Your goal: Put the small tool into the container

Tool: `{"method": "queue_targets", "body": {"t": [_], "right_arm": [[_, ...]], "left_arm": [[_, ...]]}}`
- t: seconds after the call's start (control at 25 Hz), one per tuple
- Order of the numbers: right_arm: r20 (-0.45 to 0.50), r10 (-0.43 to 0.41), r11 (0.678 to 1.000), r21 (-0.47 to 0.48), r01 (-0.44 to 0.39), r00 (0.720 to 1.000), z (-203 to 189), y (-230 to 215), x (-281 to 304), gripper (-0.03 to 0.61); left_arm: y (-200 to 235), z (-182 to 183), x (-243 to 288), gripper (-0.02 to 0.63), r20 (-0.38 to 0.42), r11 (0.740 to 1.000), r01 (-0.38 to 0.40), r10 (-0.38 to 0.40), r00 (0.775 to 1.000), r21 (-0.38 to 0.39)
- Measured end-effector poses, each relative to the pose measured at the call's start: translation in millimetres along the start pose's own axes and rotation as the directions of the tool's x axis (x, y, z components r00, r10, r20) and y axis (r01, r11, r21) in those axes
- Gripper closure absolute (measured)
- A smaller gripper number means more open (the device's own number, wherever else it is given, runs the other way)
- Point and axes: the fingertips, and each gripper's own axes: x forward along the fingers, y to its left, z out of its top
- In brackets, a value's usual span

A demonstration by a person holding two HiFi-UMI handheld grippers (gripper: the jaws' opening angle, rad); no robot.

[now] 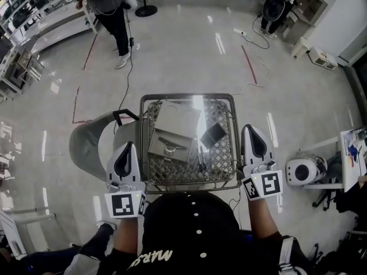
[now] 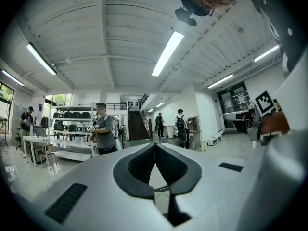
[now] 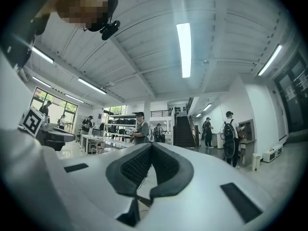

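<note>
In the head view a grey metal box (image 1: 174, 132) with a front latch lies on a wire-mesh tabletop (image 1: 189, 179). To its right lies a small dark flat object (image 1: 213, 134), and a thin dark tool (image 1: 201, 164) rests on the mesh just below that. My left gripper (image 1: 128, 145) is held off the table's left edge and my right gripper (image 1: 250, 128) off its right edge. Neither touches anything. In the left gripper view the left gripper (image 2: 155, 146) is shut and empty, aimed out into the room. The right gripper (image 3: 150, 146) looks the same in the right gripper view.
A grey rounded chair back (image 1: 86, 145) stands left of the table, and a white fan-like device (image 1: 304, 171) on a stand to the right. A cable (image 1: 252, 67) runs across the glossy floor beyond. A person (image 1: 109, 10) stands far off by white shelving (image 1: 40, 22).
</note>
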Motion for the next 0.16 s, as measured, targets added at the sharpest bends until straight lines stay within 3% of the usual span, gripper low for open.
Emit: {"method": "queue_targets", "body": {"t": [0.16], "right_arm": [[0.0, 0.003, 1.0, -0.007, -0.003, 1.0, 2.6, 4.5, 3.8, 0.565]], "left_arm": [[3.6, 2.9, 1.6, 0.588, 0.003, 1.0, 0.003, -0.003, 1.0, 0.003]]}}
